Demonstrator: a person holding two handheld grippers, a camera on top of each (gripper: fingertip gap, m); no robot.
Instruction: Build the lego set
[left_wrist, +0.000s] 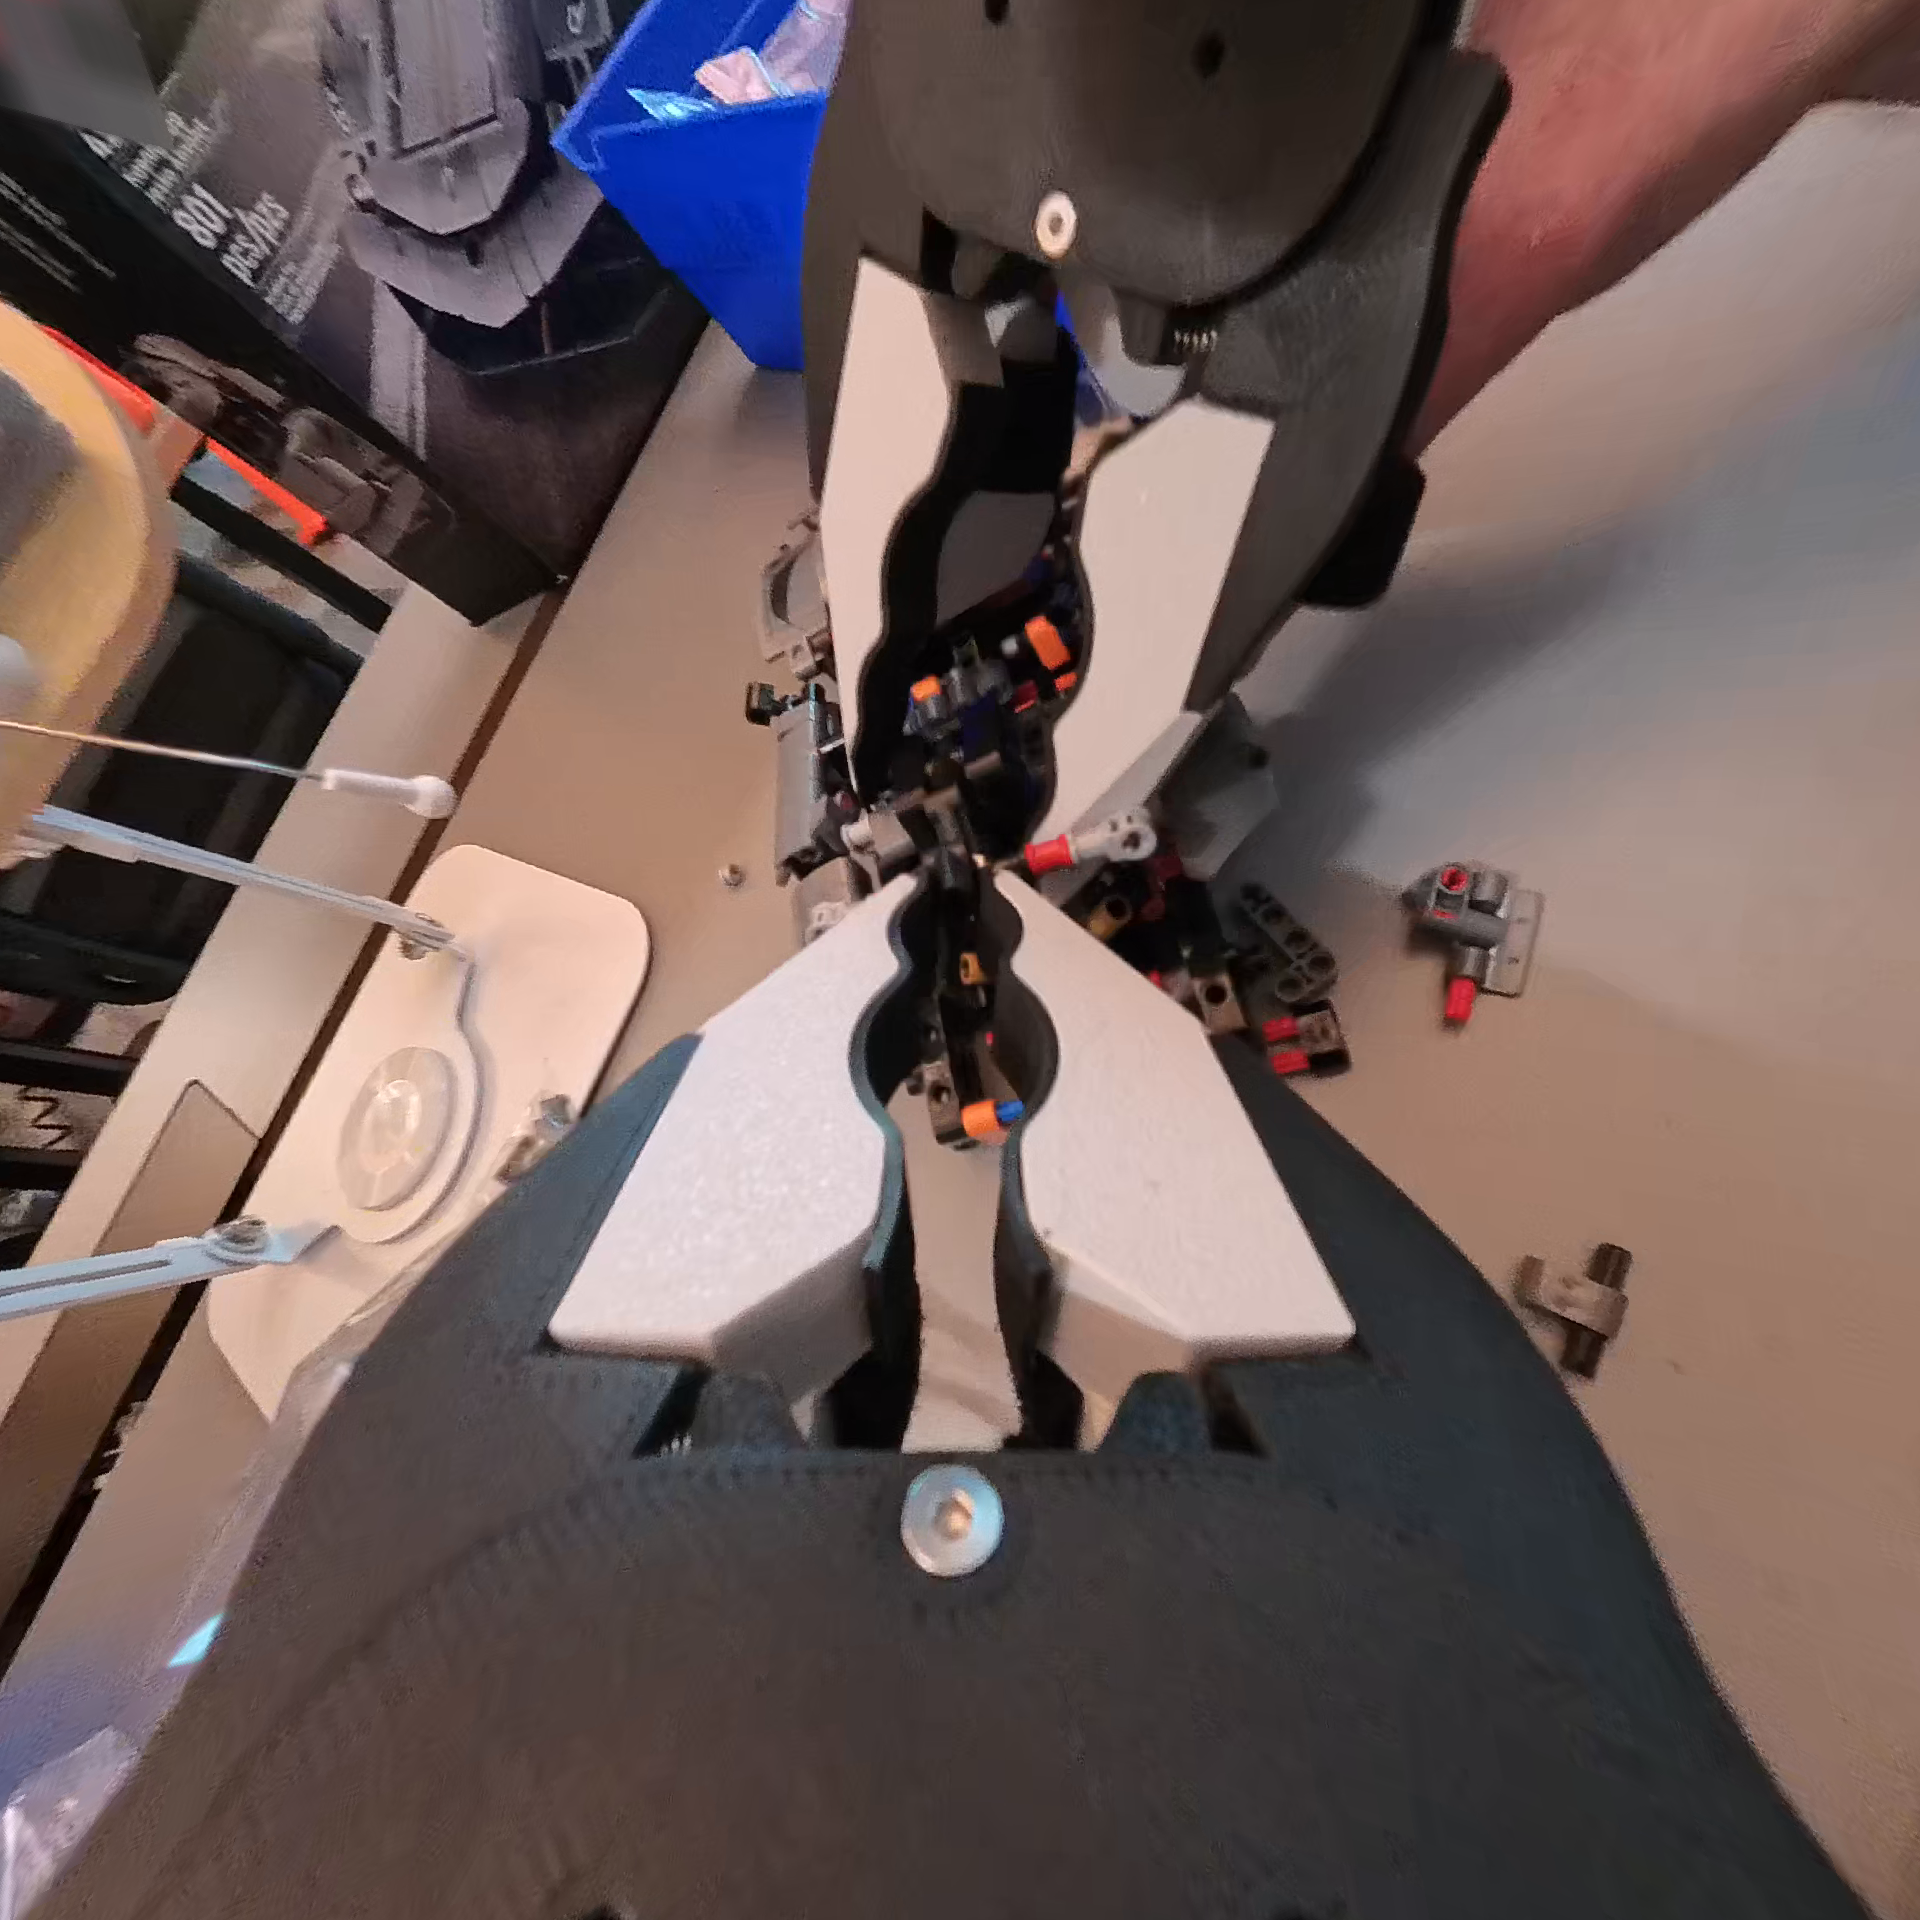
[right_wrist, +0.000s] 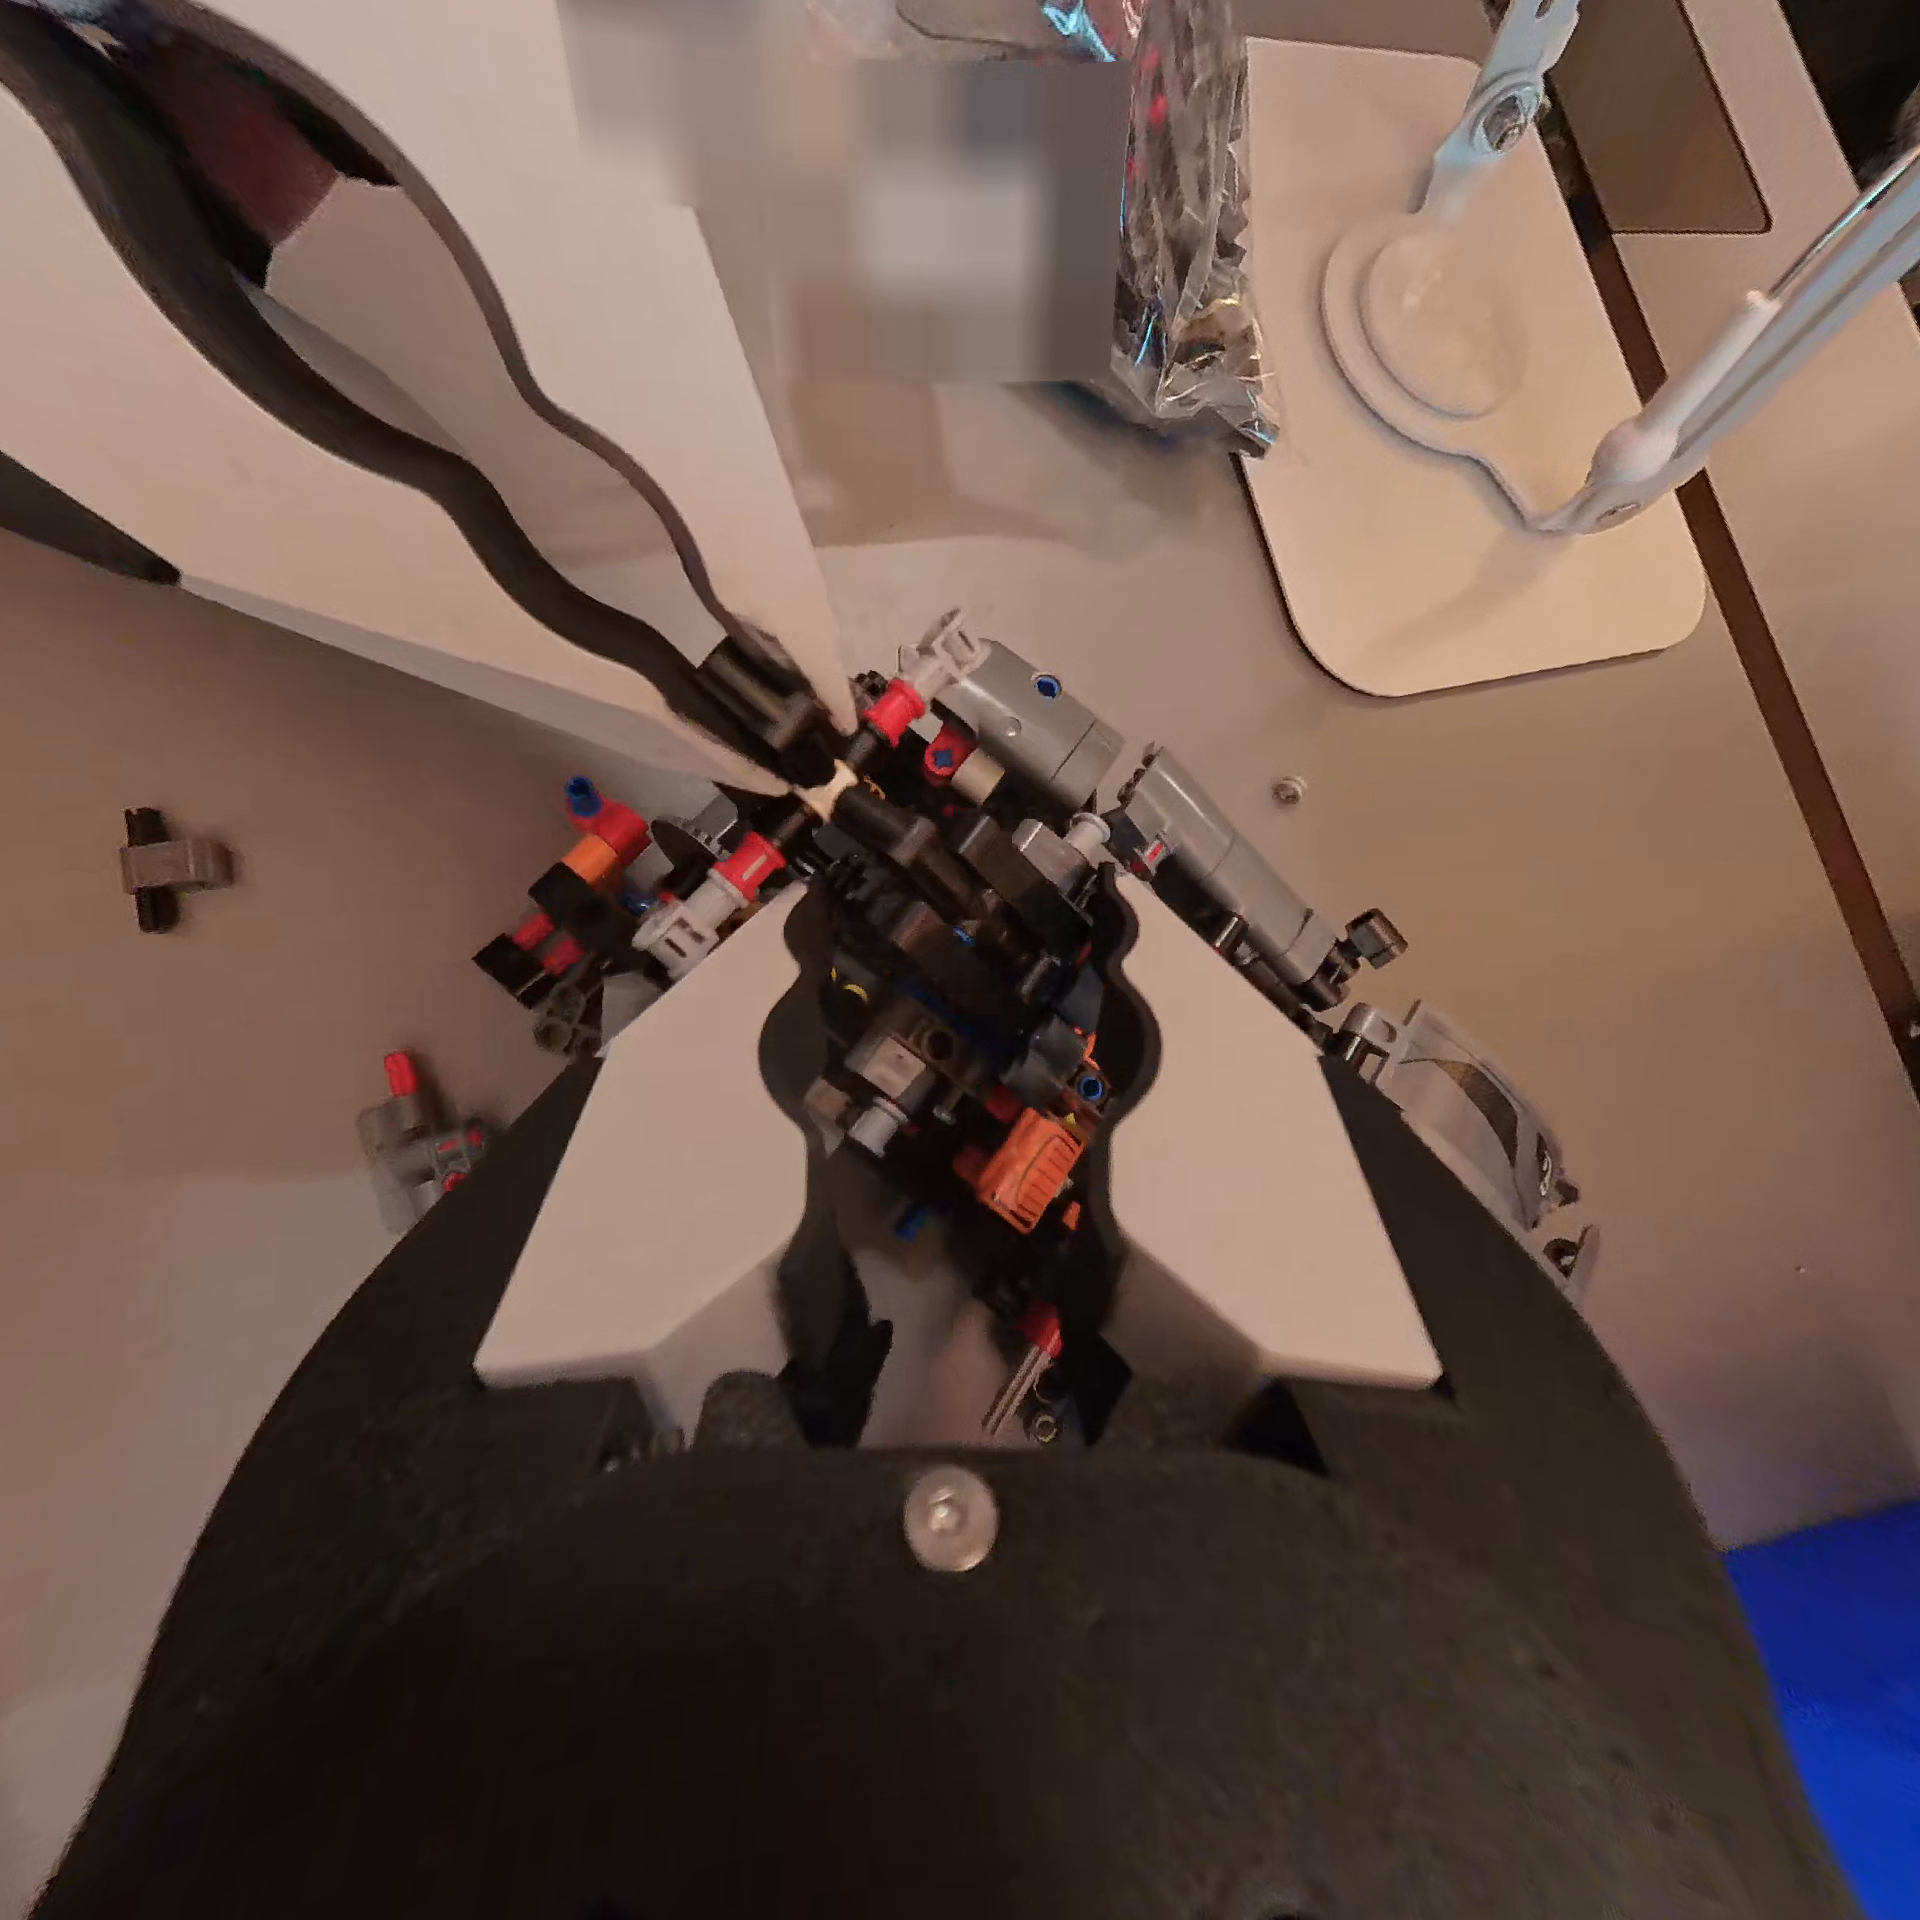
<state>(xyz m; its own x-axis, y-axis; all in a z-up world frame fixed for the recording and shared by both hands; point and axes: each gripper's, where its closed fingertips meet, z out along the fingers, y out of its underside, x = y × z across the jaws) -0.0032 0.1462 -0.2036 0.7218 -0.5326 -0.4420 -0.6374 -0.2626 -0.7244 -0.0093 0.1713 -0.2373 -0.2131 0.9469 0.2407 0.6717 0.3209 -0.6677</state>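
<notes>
The partly built lego model (right_wrist: 1049, 738) is black and grey with red pins and an orange block. My right gripper (right_wrist: 945, 894) is shut on its dark core just above the table. In the left wrist view the right gripper (left_wrist: 945, 826) comes down from above, with the model (left_wrist: 966, 707) between its fingers. My left gripper (left_wrist: 958, 888) is shut on a thin black part (left_wrist: 961, 1039) with an orange and blue end. In the right wrist view the left gripper (right_wrist: 805, 748) enters from the upper left, its tips pinching that black part (right_wrist: 748, 686) against the model's near end.
Loose pieces lie on the table: a grey piece with red pins (left_wrist: 1470, 925), a grey connector (left_wrist: 1574, 1304), black beams (left_wrist: 1278, 956), a grey clip on a black axle (right_wrist: 166, 868). A blue bin (left_wrist: 707, 177), the set's box (left_wrist: 364, 312), a white stand base (right_wrist: 1455, 468) and a parts bag (right_wrist: 1184, 260) border the work area. The grippers' ends are close to 5 cm from one another. Both grippers' tips are roughly 12 cm from the grey connector (left_wrist: 1574, 1304). The right camera catches it too, in the right wrist view (right_wrist: 164, 856).
</notes>
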